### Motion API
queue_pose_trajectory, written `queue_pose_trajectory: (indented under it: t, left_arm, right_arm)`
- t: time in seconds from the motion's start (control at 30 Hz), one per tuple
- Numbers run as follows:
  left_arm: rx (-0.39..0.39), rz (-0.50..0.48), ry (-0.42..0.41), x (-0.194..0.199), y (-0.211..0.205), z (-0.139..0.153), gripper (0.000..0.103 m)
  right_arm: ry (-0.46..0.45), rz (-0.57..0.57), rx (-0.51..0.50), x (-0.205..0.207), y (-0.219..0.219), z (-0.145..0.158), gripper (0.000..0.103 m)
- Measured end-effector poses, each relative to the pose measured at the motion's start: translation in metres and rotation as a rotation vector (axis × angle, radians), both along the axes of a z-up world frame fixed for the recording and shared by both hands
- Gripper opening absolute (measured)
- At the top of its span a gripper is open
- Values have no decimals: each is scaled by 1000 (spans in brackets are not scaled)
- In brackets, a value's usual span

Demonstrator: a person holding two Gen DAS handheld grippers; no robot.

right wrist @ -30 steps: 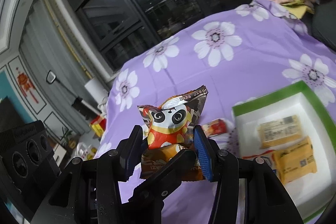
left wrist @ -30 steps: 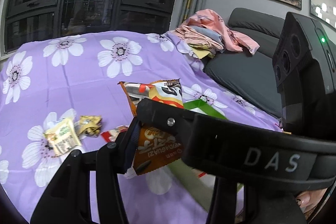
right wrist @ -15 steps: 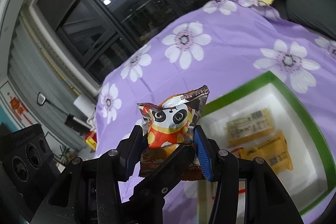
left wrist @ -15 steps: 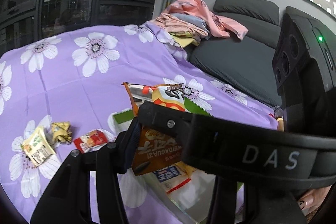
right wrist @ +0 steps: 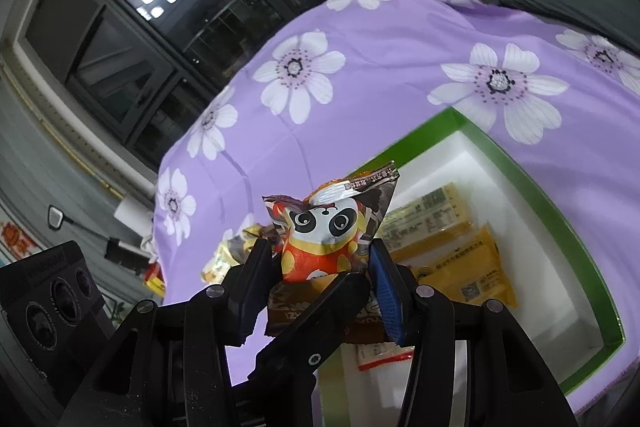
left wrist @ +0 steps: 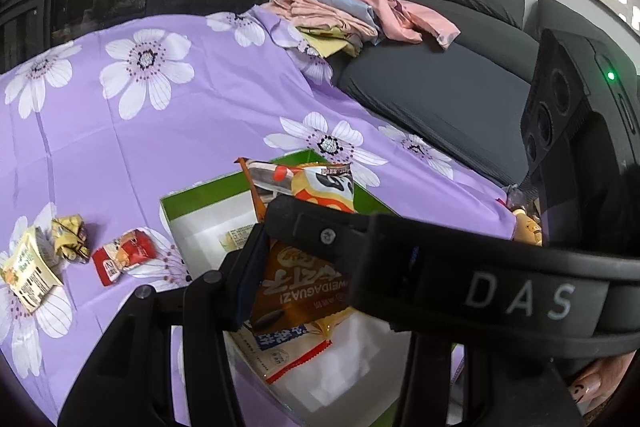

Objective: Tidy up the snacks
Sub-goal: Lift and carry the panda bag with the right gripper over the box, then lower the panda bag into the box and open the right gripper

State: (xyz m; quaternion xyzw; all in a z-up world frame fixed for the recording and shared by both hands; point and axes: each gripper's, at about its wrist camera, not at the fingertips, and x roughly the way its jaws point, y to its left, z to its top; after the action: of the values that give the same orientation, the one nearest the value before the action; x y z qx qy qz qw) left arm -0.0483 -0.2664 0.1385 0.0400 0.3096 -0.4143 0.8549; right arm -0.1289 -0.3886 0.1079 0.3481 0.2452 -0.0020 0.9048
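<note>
Both grippers grip one orange panda snack bag [right wrist: 326,239] from opposite sides and hold it above a white box with a green rim [right wrist: 532,183]. My right gripper [right wrist: 316,291] is shut on the bag. My left gripper [left wrist: 280,267] is shut on the same bag [left wrist: 308,291]; its other finger is hidden behind the right gripper's body. The box [left wrist: 188,207] holds several yellow and white snack packs [right wrist: 460,263]. A red packet [left wrist: 122,259], a crumpled gold wrapper [left wrist: 70,237] and a pale green packet [left wrist: 28,273] lie on the purple flowered cloth [left wrist: 160,131] left of the box.
A dark grey sofa [left wrist: 448,83] with a pile of folded pink clothes [left wrist: 352,3] stands behind the cloth-covered surface. Dark windows [right wrist: 168,27] fill the background. The other gripper's camera block [left wrist: 580,131] is at the right.
Both grippers carried the panda bag to the right, from over the cloth to over the green-rimmed box. The grip on the bag is unchanged.
</note>
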Motion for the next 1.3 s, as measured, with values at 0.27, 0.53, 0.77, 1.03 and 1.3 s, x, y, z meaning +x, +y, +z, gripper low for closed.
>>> queue_pose_trajectory:
  t: [0.27, 0.53, 0.77, 1.03, 1.3]
  left_arm:
    - [22, -25, 75, 9, -14, -14, 48]
    - [47, -42, 134, 18, -26, -26, 48]
    - [71, -51, 203, 25, -34, -38, 48]
    - [90, -61, 254, 29, -39, -45, 48]
    - [107, -64, 317, 34, -43, -55, 48]
  right_arm:
    - [71, -29, 39, 5, -13, -14, 53]
    - [118, -51, 75, 9, -23, -26, 53]
    - [158, -61, 96, 14, -30, -36, 53]
    - [183, -71, 115, 16, -36, -42, 53]
    - [210, -77, 128, 19, -40, -50, 53]
